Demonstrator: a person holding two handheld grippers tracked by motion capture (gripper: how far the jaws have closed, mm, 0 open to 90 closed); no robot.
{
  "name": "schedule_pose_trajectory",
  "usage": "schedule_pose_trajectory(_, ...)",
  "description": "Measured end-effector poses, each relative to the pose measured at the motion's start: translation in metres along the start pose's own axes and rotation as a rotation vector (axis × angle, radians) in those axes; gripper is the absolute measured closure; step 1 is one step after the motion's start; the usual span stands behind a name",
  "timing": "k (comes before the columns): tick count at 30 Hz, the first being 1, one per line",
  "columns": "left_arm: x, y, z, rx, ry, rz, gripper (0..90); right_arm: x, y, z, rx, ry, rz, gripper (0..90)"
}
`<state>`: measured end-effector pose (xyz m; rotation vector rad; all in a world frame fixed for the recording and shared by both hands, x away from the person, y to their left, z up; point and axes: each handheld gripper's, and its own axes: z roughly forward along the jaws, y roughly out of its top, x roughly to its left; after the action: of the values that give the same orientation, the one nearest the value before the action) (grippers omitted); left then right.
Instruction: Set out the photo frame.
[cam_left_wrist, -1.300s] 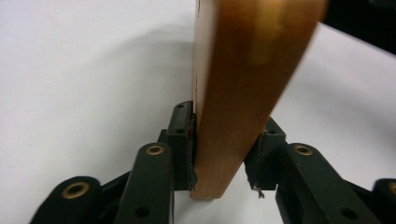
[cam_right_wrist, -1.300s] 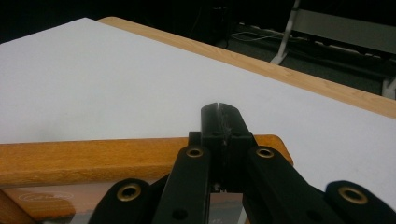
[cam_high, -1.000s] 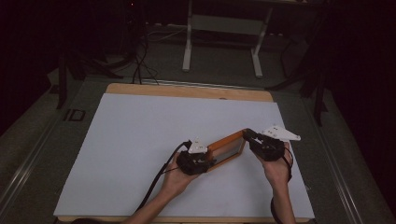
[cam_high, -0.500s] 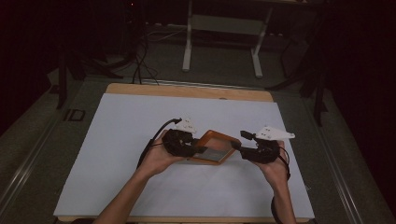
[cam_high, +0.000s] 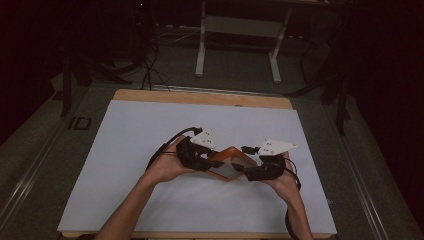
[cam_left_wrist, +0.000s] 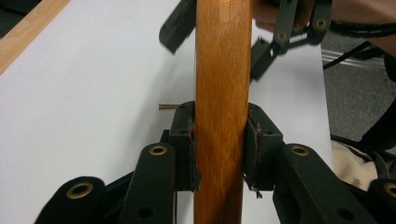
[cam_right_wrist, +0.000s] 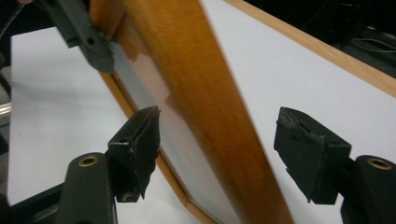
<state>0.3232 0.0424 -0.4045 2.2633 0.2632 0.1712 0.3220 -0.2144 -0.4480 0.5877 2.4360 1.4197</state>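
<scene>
Left claw (cam_high: 202, 159), lower centre of the high view: clamped on the wooden picture frame (cam_high: 227, 162), lifted above the tabletop (cam_high: 130, 135). Keep that grip firm. Right claw (cam_high: 250, 172): jaws just opened wide, frame rail between them untouched; re-seat squarely before closing.

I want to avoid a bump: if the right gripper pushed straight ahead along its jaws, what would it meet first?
Most likely the wooden frame: its rail runs between the right gripper's open jaws, which have just been opening. Beyond it lies the white table surface, though depth is hard to judge.
</scene>
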Motion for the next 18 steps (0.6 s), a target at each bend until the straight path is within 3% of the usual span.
schedule_pose_trajectory(8,0.004,-0.006,-0.002,-0.027,0.006,-0.039,66.2,-0.001,-0.003,-0.004,-0.006,0.022,-0.027,48.8)
schedule_pose_trajectory(14,0.012,-0.017,-0.003,-0.081,0.002,-0.131,58.5,-0.001,-0.004,-0.01,-0.008,0.059,-0.052,60.2)
schedule_pose_trajectory(18,0.017,-0.023,-0.004,-0.116,-0.007,-0.19,49.3,-0.001,-0.004,-0.012,0.001,0.039,-0.064,62.4)
